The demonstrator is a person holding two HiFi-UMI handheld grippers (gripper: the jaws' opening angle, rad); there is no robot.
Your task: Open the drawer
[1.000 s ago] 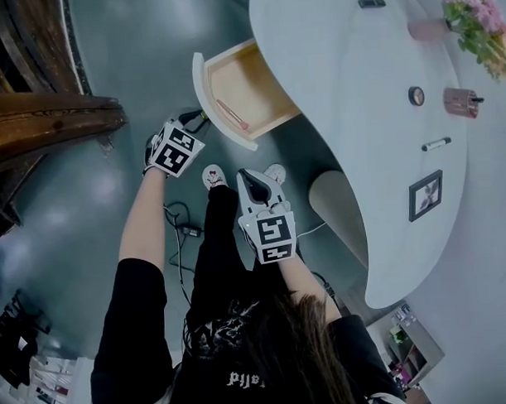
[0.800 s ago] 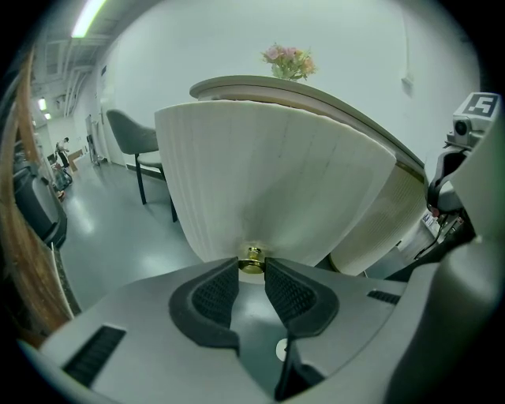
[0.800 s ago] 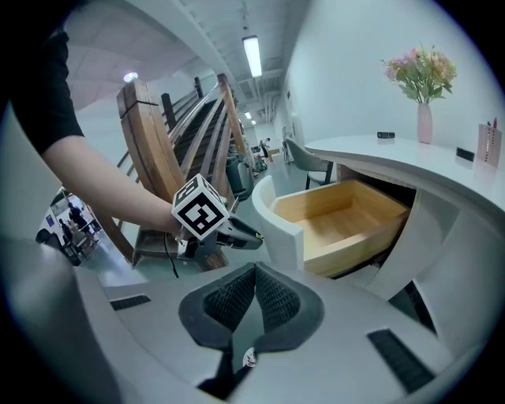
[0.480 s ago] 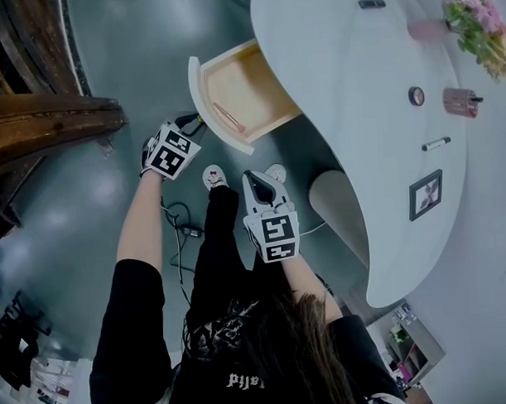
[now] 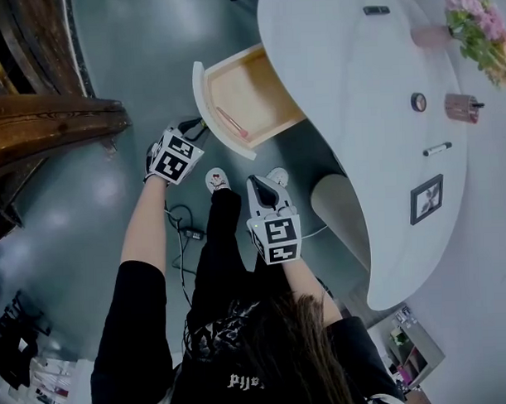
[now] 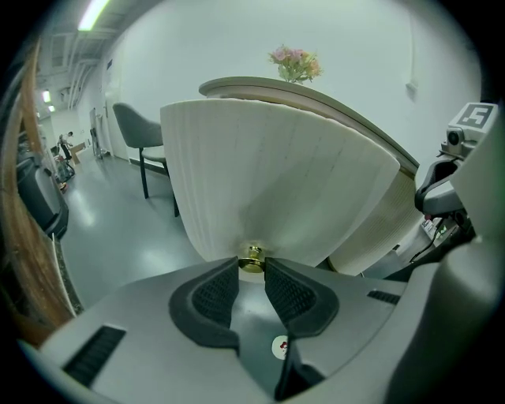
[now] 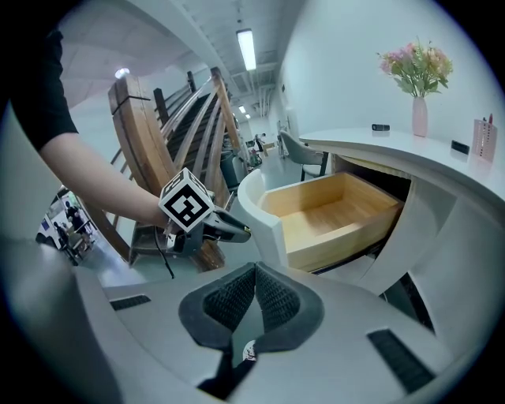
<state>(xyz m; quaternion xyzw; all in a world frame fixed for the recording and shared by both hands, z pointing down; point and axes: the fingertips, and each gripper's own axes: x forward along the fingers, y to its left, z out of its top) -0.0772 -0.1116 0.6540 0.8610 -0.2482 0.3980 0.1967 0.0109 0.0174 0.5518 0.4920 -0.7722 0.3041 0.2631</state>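
The wooden drawer [image 5: 253, 88] stands pulled out from under the white curved desk [image 5: 359, 152]. Its white curved front [image 5: 201, 95] faces me, and a thin pinkish stick [image 5: 232, 121] lies inside. My left gripper [image 5: 199, 123] is at the middle of that front. In the left gripper view its pads [image 6: 213, 293] are shut on the small brass knob [image 6: 252, 259] of the drawer front [image 6: 276, 181]. My right gripper [image 5: 261, 182] hangs lower, near my legs, away from the drawer. Its jaws [image 7: 255, 272] are shut with nothing between them. From there I see the drawer [image 7: 331, 209] and the left gripper [image 7: 241, 231].
On the desk top stand a vase of flowers [image 5: 475, 24], a pink cup [image 5: 461, 107], a marker [image 5: 436, 149] and a picture frame [image 5: 425, 198]. A wooden staircase [image 5: 43, 121] fills the left. A cable [image 5: 183, 224] lies on the floor by my shoes. A chair [image 6: 142, 142] stands beyond the drawer.
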